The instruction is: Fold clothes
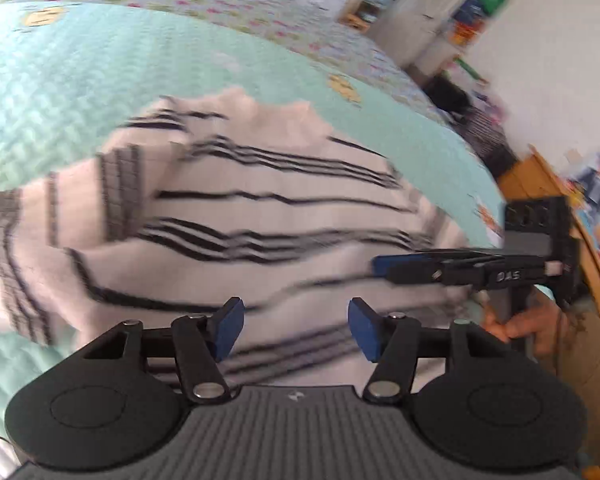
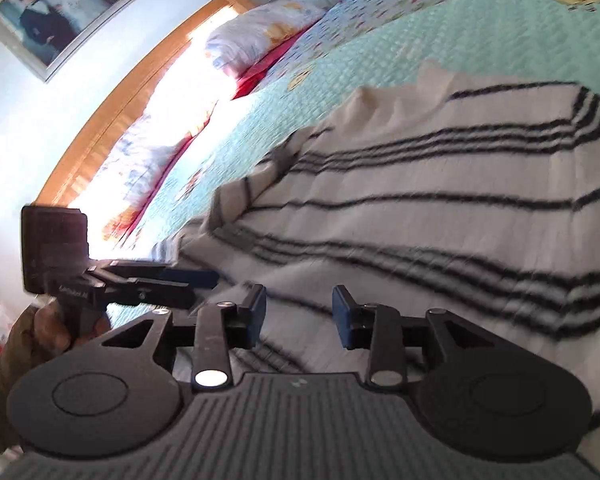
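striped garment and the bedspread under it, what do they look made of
Striped garment: seems a soft knit, maybe wool or acrylic, matte; the black stripes have fuzzy edges, though motion blur may add to that. Bedspread: looks like quilted cotton or similar, matte turquoise; a fine stitched, puckered grid shows across it.

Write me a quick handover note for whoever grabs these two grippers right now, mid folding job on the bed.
Left gripper: open, holding nothing, over the near edge of the striped sweater.
Right gripper: open, holding nothing, also over the near edge.
Sweater: lies on the turquoise bedspread, bunched, with one striped part folded across the left side.
Done: apparently a first fold at most; blur makes it hard to judge.
Left: grip the near edge with both grippers, finish folding, and smooth the sweater flat.
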Tool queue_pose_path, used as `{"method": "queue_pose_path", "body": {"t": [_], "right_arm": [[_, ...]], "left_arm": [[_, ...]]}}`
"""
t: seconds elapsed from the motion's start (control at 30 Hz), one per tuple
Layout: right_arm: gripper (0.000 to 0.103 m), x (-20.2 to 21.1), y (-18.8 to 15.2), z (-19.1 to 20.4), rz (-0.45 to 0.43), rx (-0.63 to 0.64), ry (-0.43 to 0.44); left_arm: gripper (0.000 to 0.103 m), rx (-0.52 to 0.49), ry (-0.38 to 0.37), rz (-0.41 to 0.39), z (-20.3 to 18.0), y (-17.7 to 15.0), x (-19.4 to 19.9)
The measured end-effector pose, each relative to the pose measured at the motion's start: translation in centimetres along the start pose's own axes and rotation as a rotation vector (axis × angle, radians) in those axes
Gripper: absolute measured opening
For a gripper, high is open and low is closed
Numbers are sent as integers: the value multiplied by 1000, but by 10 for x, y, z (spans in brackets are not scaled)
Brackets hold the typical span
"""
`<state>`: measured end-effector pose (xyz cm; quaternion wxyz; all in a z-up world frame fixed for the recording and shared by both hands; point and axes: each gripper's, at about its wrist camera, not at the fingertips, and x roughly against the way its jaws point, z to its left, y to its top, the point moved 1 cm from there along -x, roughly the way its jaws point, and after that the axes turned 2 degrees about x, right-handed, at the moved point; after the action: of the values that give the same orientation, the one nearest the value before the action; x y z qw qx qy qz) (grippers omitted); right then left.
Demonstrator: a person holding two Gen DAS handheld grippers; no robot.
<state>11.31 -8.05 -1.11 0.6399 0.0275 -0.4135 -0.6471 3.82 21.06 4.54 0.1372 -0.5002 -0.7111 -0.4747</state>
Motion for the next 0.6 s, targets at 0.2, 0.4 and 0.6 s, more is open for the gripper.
{"method": "queue_pose_path", "body": {"t": [0.2,0.4,0.6], "right_arm": [[35,-16,5,-7,63,34,-13],[37,7,37,-39,-150,-104,-62],[44,-15,31,-24,47,21,9]], "left_arm": [[63,-1,54,47,9,10,-36],[67,81,-5,19,31,32,-42],[46,132,20,-13,57,52,-53]]}}
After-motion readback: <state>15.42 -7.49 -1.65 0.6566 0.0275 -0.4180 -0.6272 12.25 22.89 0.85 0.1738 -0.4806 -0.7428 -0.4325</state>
